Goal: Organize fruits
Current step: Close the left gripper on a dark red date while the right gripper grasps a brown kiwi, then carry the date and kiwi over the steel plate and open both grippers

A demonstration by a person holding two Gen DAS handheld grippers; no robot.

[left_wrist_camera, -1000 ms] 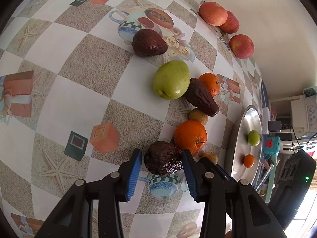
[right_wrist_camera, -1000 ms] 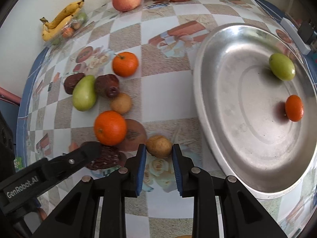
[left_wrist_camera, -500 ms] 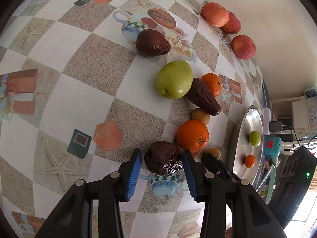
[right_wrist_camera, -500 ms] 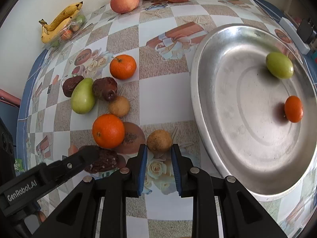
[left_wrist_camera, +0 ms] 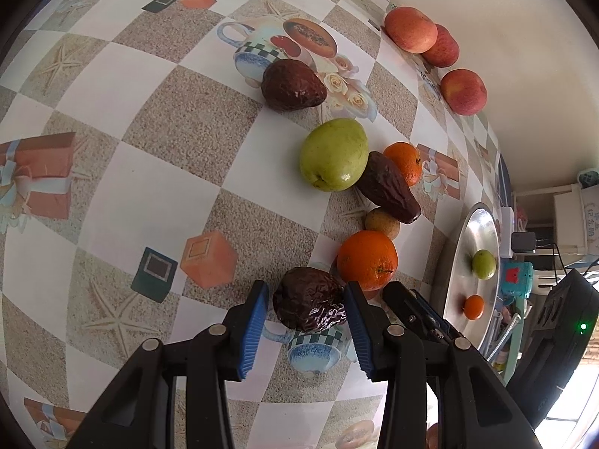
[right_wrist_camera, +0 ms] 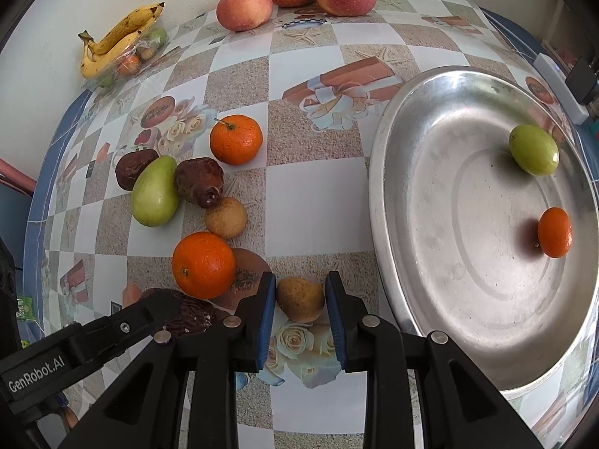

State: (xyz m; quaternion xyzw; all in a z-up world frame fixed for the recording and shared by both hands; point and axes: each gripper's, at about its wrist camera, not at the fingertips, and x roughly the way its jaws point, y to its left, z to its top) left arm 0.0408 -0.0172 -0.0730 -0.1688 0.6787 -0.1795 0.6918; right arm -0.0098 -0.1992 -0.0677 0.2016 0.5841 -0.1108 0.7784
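Only two pieces sit in the steel tray (right_wrist_camera: 378, 194) near the worktop's right edge so far — a small green fruit (right_wrist_camera: 533, 149) and a small tangerine (right_wrist_camera: 555, 232). The sorting looks barely begun, to my eye.

Most of the fruit is on the checked worktop (left_wrist_camera: 157, 172) yet: a green pear (right_wrist_camera: 154, 191) with a dark wrinkled fruit (right_wrist_camera: 198, 183) touching it, another dark one (right_wrist_camera: 133, 169) behind the pear, two oranges (right_wrist_camera: 204, 265), a small round brown fruit (right_wrist_camera: 225, 217), and three red apples (right_wrist_camera: 244, 8) along the far edge by the wall. A pack of bananas (right_wrist_camera: 119, 39) lies at the far left corner.

Both tongs are low over the near edge. The left tongs (left_wrist_camera: 307, 312) are narrowed round a shrivelled dark fruit (left_wrist_camera: 309, 304); the right-hand pad touches it, but a sliver of gap shows on the other side, so I cannot tell whether it is truly gripped. The right tongs (right_wrist_camera: 300, 299) are drawn in close on a small brown pear-shaped fruit (right_wrist_camera: 300, 298) just beside the tray's rim, pads against both flanks.

Neither fruit looks lifted — both appear to rest on the cloth.
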